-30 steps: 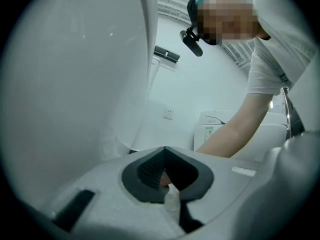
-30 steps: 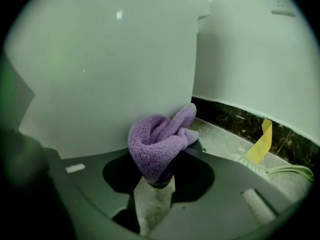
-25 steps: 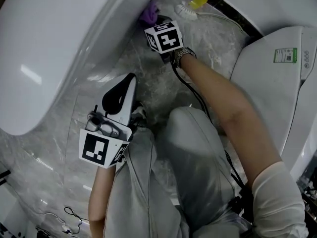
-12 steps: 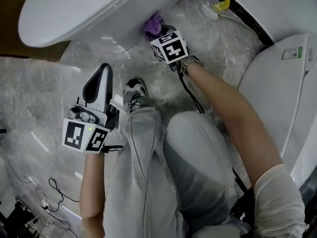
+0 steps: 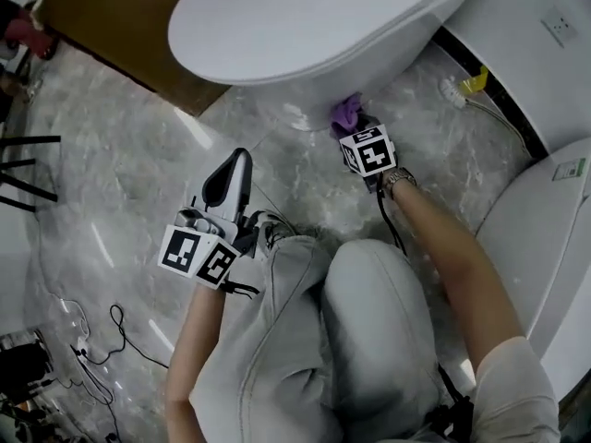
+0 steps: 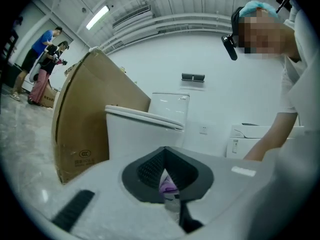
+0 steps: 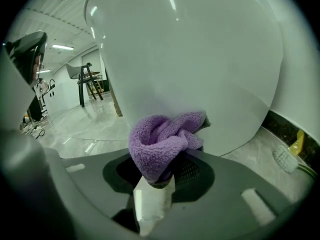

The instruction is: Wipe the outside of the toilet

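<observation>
Right tongs (image 7: 167,176): your jaws are clamped on the purple cloth (image 7: 162,141).
Cloth: held against the lower outside wall of the toilet (image 5: 305,26) bowl, near the floor (image 5: 138,173).
Left tongs (image 6: 167,179): your jaws sit almost together, gripping nothing, well apart from the toilet.

Head view has swung. The toilet (image 5: 305,26), which filled the upper left a second ago, now sits at top centre with its whole closed lid in sight. The right gripper (image 5: 354,125) and purple cloth (image 5: 346,111) have shifted from top centre to right of centre. The left gripper (image 5: 240,160) stands higher at centre left. A cardboard box (image 5: 120,21) has entered at upper left and floor cables (image 5: 111,326) at lower left.
</observation>
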Available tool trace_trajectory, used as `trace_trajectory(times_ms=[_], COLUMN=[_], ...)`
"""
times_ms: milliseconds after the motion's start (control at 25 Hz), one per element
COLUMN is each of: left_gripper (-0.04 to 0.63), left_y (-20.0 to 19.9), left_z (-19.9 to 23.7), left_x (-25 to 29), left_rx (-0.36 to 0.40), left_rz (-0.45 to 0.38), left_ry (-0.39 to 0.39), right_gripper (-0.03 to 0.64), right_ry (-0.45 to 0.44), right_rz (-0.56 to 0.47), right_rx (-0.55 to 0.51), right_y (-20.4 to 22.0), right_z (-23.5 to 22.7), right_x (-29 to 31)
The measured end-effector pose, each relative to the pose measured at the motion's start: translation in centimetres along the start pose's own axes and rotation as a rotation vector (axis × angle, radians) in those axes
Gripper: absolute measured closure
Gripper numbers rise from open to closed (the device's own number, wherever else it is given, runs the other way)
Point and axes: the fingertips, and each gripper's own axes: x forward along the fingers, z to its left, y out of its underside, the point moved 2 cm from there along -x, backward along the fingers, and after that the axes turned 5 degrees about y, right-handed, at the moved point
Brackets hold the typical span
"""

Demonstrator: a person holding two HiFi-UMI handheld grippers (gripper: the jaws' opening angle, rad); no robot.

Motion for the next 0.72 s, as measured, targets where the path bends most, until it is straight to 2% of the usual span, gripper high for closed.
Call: trace_trajectory(times_ms=[120,240,320,440,720], left_gripper=[0.591,0.59,0.591,0.589,0.589], left_y=[-0.7,-2.1,-2.6,-3.2,-3.2], left_z=[0.6,1.4,1.9,3.0,2.8], left_x=[-1.8,-4.4,-6.4,-9.2,-14.9], left_rx=[0.003,0.004,0.011,0.036,0.056], left_rz=[0.003,-0.011,-0.008,-0.002,0.019], left_ry=[-0.027,-0.066,-0.096,-0.154,-0.237], right_gripper=[0.469,0.469,0.469,0.469,0.468], right_ry=[-0.041,-0.042,-0.039,-0.071,-0.131], right_rz=[0.033,0.063,0.078,0.072,0.047], right_rx=[-0.052,-0.118,-0.11,-0.092,-0.19], right_y=[0.9,1.2,1.2,0.3,-2.2], right_z=[2.4,4.3,5.4,7.4,11.8], right_x=[0.2,1.2,1.8,2.4,2.5])
